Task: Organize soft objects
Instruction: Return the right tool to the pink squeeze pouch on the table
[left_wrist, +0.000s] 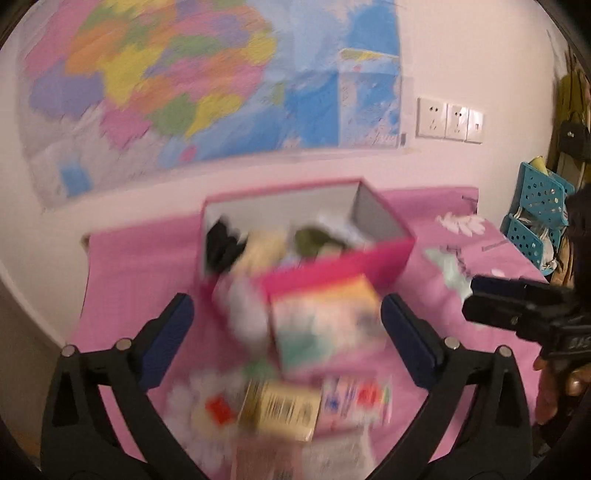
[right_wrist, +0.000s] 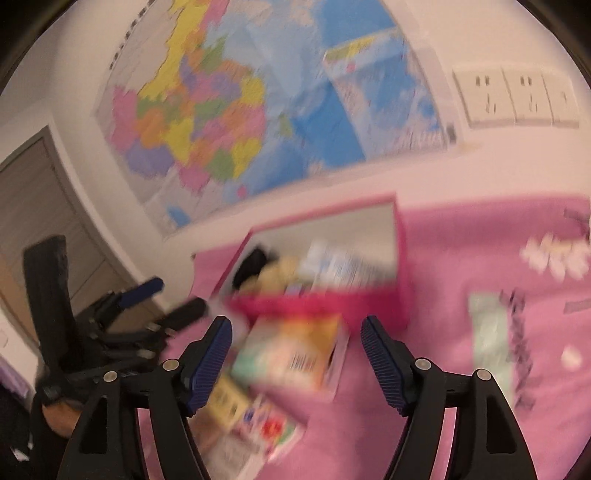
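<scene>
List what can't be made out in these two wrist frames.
- Printing on the colourful box and packets: motion blur, both views.
- Contents of the pink box: blurred; near wall hides the bottom.
- Map labels: blurred.
- Blue basket contents: left wrist view, at the edge, small.
- Both tongs, left and right: open, holding nothing.

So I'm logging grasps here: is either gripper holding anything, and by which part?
Nothing is held. The left gripper and right gripper are both open, their fingers apart, clear of the colourful packet.

A pink cloth-covered table (left_wrist: 122, 266) holds an open pink cardboard box (left_wrist: 332, 269) at 12 o'clock, a colourful packet (left_wrist: 325, 321) in front, and a pale green pack (right_wrist: 487, 339) at 3 o'clock.
</scene>
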